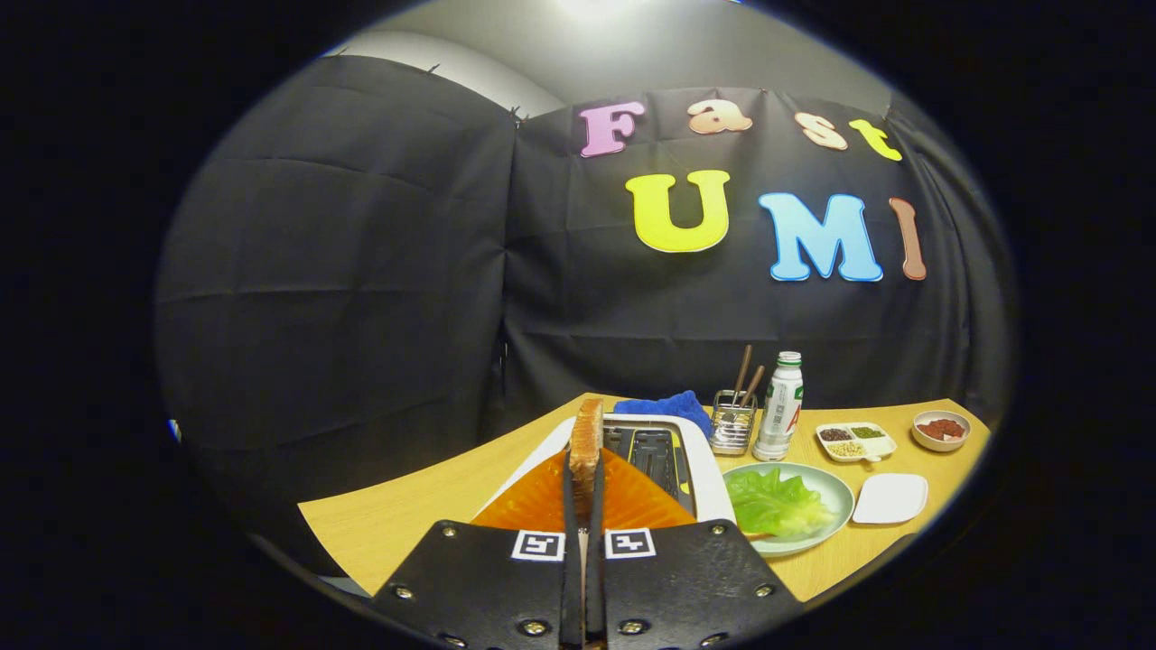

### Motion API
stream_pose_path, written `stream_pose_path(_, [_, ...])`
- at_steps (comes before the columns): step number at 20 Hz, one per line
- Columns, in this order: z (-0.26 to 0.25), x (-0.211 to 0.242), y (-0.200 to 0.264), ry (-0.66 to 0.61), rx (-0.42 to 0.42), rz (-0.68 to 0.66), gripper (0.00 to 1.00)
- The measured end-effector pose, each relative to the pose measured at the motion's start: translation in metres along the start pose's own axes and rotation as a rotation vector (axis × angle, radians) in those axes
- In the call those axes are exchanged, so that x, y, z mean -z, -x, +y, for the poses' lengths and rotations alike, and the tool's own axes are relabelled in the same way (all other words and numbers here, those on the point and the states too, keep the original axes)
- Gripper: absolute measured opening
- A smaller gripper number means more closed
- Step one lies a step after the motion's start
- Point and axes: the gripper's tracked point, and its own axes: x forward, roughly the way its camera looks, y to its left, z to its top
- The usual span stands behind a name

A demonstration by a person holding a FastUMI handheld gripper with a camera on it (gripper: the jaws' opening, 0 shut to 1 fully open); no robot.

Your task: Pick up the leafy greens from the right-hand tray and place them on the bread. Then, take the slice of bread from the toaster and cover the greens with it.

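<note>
Nearest, the gripper [583,492] has its two fingers closed on a slice of bread [587,442], held upright above the white toaster [664,451] on the wooden counter [406,515]; right of it, leafy greens [775,504] lie on a pale green plate [835,492]

toaster [655,451] front hidden behind claw [583,492]

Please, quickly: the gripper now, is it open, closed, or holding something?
Gripper: closed on the slice of bread, held upright between both fingers above the toaster.
</note>
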Motion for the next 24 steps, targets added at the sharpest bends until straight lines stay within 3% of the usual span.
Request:
stream_pose_path(10, [-0.003, -0.012, 0.005, -0.074, -0.029, 0.006, 0.02])
stream_pose_path(20, [-0.018, -0.081, 0.024, -0.130, -0.035, -0.082, 0.02])
stream_pose_path(24, [-0.047, -0.106, 0.038, -0.160, -0.014, -0.122, 0.02])
